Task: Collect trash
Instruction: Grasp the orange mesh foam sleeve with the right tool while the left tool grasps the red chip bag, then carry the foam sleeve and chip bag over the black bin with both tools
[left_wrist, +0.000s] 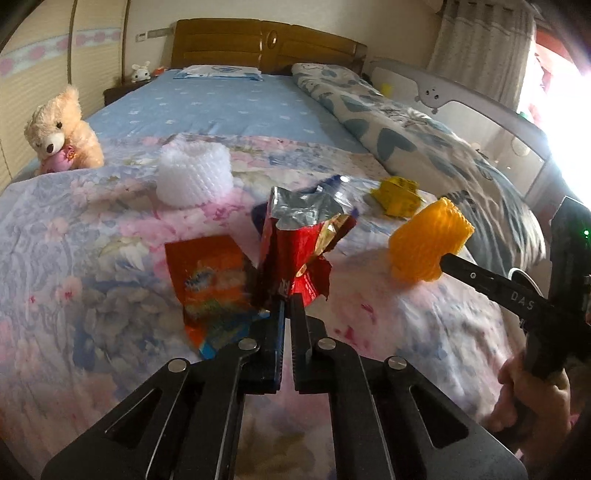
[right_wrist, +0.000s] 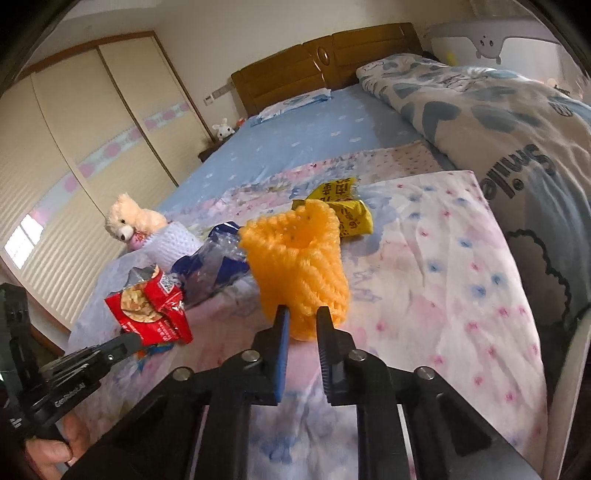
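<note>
Right now both grippers clamp trash on the floral quilt (left_wrist: 92, 258), presumably to lift it. Right gripper (right_wrist: 300, 314) is closed on the orange foam net (right_wrist: 299, 254), at 3 o'clock of the left gripper (left_wrist: 287, 301), whose jaws pinch the red foil wrapper (left_wrist: 295, 240). White foam net (left_wrist: 194, 173) and yellow wrapper (left_wrist: 397, 197) wait at 12.

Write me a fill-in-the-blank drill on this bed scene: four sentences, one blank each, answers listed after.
1. The left gripper is shut on a crumpled ____ snack wrapper.
2. The right gripper pinches a foam net sleeve coloured ____.
3. The white foam net rests on the floral ____.
4. Near the bed's left edge sits a plush ____.

Missing words: red; orange; quilt; bear
</note>
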